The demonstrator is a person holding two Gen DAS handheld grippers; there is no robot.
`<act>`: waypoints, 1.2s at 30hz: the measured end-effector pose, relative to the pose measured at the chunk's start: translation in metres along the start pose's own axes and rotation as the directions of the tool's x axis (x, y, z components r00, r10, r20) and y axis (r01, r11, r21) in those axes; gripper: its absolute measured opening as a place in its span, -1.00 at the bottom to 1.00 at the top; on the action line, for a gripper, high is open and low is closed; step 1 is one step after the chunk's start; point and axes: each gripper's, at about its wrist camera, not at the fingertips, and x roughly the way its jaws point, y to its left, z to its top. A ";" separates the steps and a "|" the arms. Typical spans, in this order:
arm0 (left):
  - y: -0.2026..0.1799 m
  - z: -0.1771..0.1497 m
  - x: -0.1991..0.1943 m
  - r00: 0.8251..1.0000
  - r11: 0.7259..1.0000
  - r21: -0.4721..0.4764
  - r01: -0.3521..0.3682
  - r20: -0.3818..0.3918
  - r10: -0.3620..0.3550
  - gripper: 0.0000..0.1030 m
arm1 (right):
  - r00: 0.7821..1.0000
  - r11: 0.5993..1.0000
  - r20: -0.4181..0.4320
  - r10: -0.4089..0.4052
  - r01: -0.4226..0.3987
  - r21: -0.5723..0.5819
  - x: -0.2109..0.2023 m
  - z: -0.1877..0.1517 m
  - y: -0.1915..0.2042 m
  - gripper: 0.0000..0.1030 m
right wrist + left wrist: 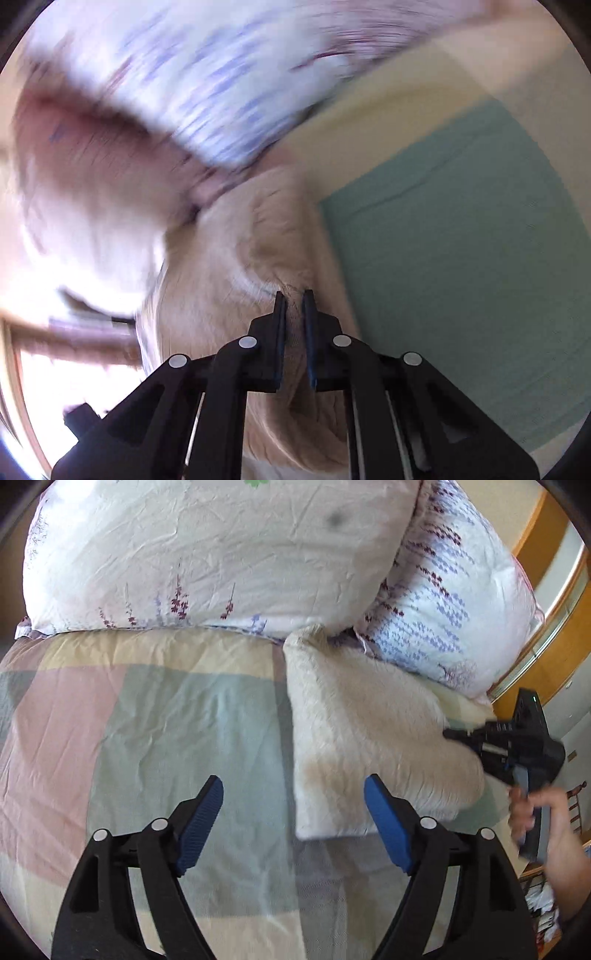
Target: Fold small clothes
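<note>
A cream fuzzy garment (369, 738) lies folded on the checked bedspread (147, 720), its far corner tucked against the pillows. My left gripper (293, 794) is open and empty, just above the bedspread at the garment's near left corner. My right gripper (454, 734) comes in from the right and reaches the garment's right edge. In the blurred right wrist view my right gripper (293, 295) is shut on a fold of the cream garment (258, 240), with fabric pinched between the blue pads (281, 332).
Two floral pillows (203, 554) (454, 602) stand at the head of the bed behind the garment. A wooden frame (550, 635) runs along the right. The person's hand (543, 827) holds the right gripper beyond the bed edge.
</note>
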 end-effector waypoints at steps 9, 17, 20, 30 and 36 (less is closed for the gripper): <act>-0.020 -0.060 0.005 0.993 0.989 0.094 -0.114 -0.021 0.116 0.96 | 0.983 0.983 0.163 -0.088 0.112 -0.143 -0.031 -0.055 0.019 0.12; -0.036 -0.074 0.032 0.984 0.982 0.100 -0.162 -0.057 0.168 0.96 | 0.940 0.870 0.224 -0.256 0.325 -0.371 -0.034 -0.166 0.005 0.33; -0.039 -0.078 0.039 0.975 0.970 0.120 -0.210 -0.042 0.216 0.96 | 0.923 0.815 0.259 -0.283 0.374 -0.442 -0.028 -0.181 0.015 0.48; -0.046 -0.088 0.042 0.963 0.947 0.176 -0.268 0.023 0.268 0.97 | 0.874 0.674 0.319 -0.367 0.486 -0.556 0.004 -0.210 0.037 0.97; -0.047 -0.089 0.042 0.966 0.947 0.192 -0.259 0.026 0.259 0.97 | 0.867 0.677 0.345 -0.359 0.497 -0.542 -0.009 -0.217 0.031 0.97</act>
